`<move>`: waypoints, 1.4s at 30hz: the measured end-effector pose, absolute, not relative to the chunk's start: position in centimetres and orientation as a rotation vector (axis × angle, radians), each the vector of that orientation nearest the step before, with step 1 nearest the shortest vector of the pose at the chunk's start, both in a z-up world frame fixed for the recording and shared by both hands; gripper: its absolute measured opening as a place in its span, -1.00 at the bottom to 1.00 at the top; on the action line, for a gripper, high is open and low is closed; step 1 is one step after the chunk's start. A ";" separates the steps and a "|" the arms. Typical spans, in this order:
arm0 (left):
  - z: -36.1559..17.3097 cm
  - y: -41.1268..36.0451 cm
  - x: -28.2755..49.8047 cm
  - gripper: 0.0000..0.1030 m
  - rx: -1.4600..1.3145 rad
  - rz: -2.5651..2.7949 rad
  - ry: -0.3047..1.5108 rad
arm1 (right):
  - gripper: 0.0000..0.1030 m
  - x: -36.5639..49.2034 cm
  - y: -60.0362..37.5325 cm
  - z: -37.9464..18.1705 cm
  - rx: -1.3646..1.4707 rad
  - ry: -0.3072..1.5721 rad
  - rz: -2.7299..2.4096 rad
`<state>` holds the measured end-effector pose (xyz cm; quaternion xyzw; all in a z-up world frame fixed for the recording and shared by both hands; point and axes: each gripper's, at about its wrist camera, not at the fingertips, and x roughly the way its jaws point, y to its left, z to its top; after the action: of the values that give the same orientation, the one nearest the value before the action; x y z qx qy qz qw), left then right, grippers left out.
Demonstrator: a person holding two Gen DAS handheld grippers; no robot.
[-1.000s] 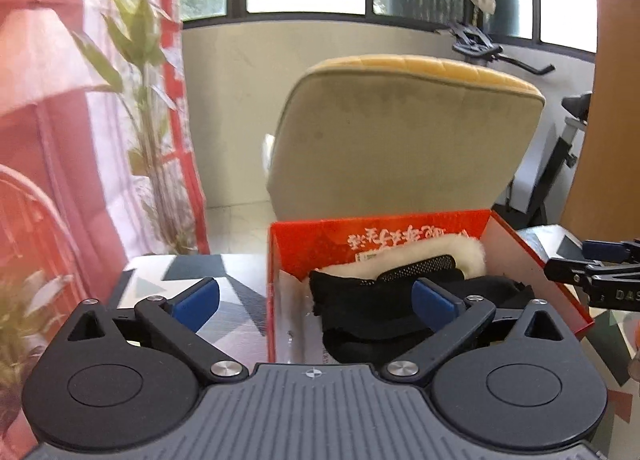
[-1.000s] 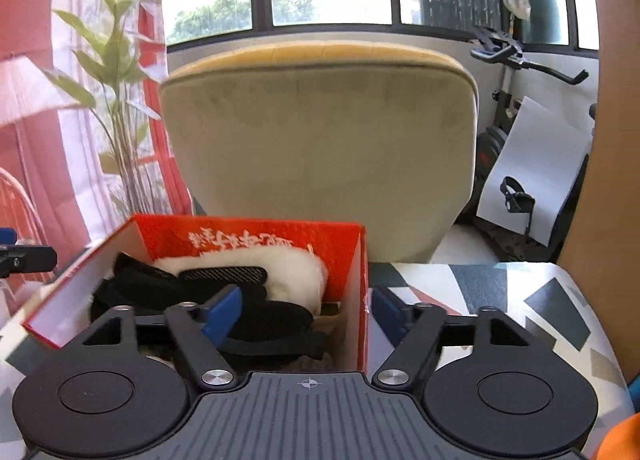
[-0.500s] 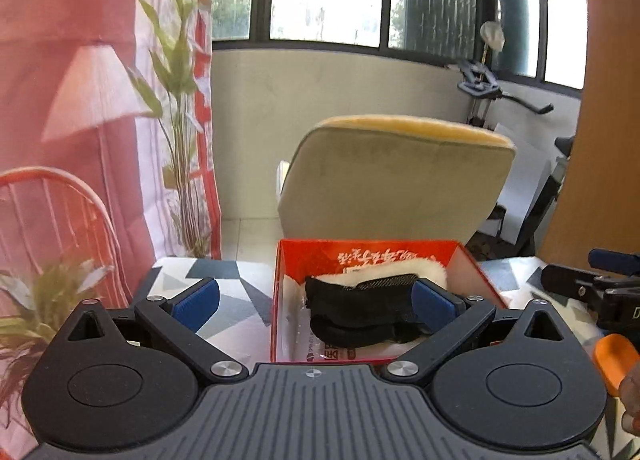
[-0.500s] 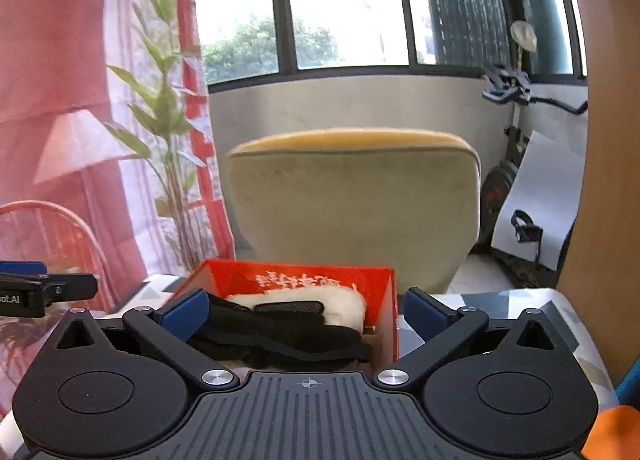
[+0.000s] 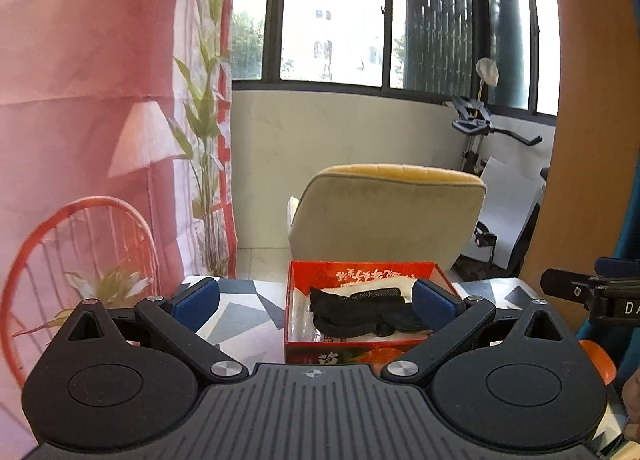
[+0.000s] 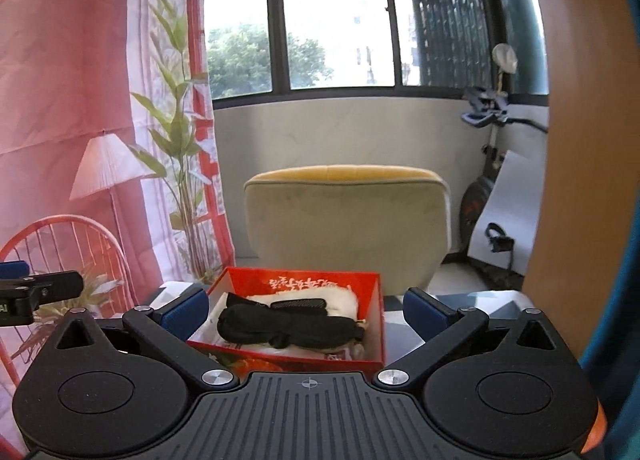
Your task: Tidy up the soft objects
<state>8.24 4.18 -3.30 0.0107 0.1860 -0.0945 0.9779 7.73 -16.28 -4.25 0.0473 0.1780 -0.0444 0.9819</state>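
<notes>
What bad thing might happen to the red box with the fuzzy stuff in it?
The red box stands near the far edge of the patterned table, so a bump might push it off. The black soft item lies piled over the white fluffy one, near the rim, so it may spill out if the box is nudged.

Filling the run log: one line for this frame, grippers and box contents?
left gripper: open, empty | right gripper: open, empty | red box: black soft item and white fluffy item inside | table: box on it
</notes>
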 end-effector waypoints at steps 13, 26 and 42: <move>-0.1 3.6 2.6 1.00 0.048 -0.160 0.302 | 0.99 0.6 -14.1 -0.2 0.034 0.312 -0.133; 0.0 4.0 2.8 1.00 0.039 -0.127 0.298 | 0.99 0.2 -14.9 -0.1 0.044 0.326 -0.160; 0.0 3.6 2.3 1.00 0.039 -0.108 0.302 | 0.99 1.0 -14.6 -0.7 0.028 0.353 -0.178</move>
<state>2.33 3.65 0.05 0.0193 0.1504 -0.0536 0.9870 1.02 -14.64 -0.73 0.0138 0.1754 -0.0886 0.9804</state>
